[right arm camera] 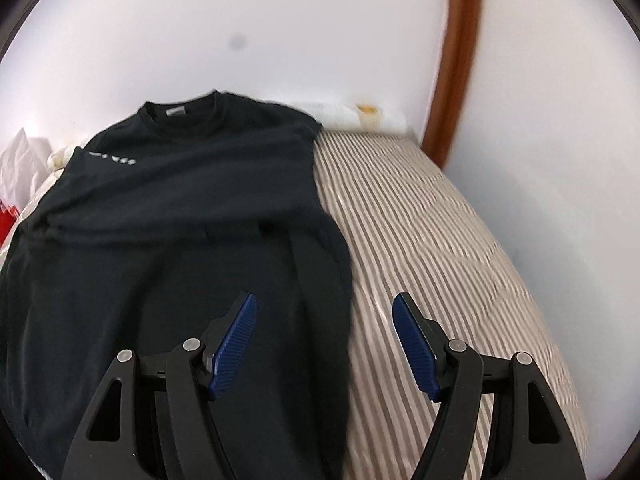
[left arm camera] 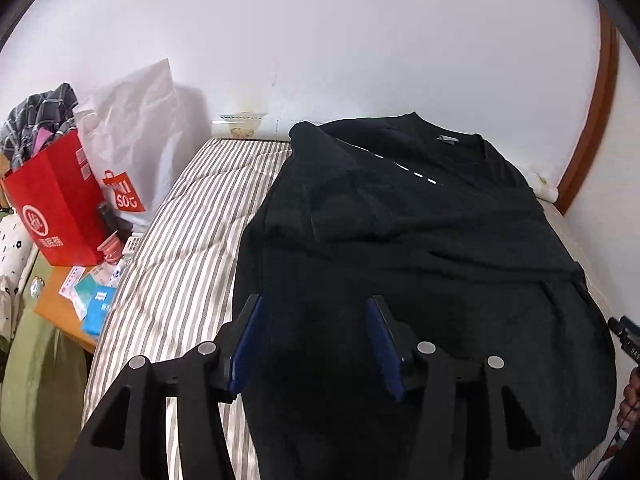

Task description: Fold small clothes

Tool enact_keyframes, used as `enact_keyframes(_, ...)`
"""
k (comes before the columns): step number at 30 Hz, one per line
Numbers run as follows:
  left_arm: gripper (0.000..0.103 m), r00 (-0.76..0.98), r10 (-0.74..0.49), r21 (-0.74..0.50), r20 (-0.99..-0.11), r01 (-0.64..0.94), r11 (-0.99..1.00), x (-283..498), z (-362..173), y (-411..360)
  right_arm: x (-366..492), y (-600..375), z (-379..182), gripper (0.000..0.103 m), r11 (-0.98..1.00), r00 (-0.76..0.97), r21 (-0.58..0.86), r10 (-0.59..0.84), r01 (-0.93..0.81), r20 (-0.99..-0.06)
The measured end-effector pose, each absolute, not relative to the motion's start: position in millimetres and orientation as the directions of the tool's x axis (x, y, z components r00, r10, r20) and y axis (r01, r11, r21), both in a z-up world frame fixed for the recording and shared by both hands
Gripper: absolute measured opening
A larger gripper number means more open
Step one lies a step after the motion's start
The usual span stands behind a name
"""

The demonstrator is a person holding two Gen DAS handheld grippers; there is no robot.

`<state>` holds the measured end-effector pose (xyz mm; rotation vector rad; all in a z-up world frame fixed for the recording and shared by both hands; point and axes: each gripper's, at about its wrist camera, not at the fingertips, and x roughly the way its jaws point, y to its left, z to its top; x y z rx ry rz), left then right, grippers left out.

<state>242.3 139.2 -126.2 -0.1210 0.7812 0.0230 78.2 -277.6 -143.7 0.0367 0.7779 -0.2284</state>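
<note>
Black T-shirt [left arm camera: 420, 240]: laid flat on the striped bed [left arm camera: 180, 240], collar toward the wall, one sleeve folded inward over the chest.
Red paper bag [left arm camera: 56, 208]: stood left of the bed, on the wooden side table [left arm camera: 56, 304].
White plastic bag [left arm camera: 136, 136]: set behind the red paper bag, against the wall.
Small boxes [left arm camera: 96, 304]: scattered on the side table, before the bags.

Soft even daylight, fisheye bowing at edges, motion blur in right view.
</note>
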Motion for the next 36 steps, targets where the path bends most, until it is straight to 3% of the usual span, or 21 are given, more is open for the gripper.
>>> enact_keyframes(11,0.055,0.704,-0.011,-0.068,-0.71,-0.053,0.996,181.1,-133.2,137.0,9.6,-288.0,-162.1,0.069,0.976,0.694,0.006,-0.151,0.218,-0.704)
enact_keyframes(19,0.06,0.648,-0.088,-0.146,-0.757,-0.036,0.989,149.0,-157.9,153.9,-5.8,-270.8,-160.2,0.07,0.985,0.702,0.018,-0.109,0.171,-0.704)
enact_keyframes(25,0.059,0.62,-0.218,-0.289,-0.753,-0.015,0.957,134.8,-176.6,172.7,-12.4,-265.7,-165.5,0.07,0.987,0.695,0.066,-0.055,0.146,-0.717)
enact_keyframes(32,0.059,0.624,-0.192,-0.23,-0.757,0.019,0.973,131.5,-182.9,158.1,-2.9,-262.0,-182.4,0.069,0.985,0.66,0.052,-0.069,0.163,-0.748)
enact_keyframes(36,0.058,0.643,-0.146,-0.183,-0.752,0.009,0.983,138.3,-183.5,146.1,4.7,-256.7,-194.2,0.059,0.984,0.646,0.043,-0.079,0.171,-0.76)
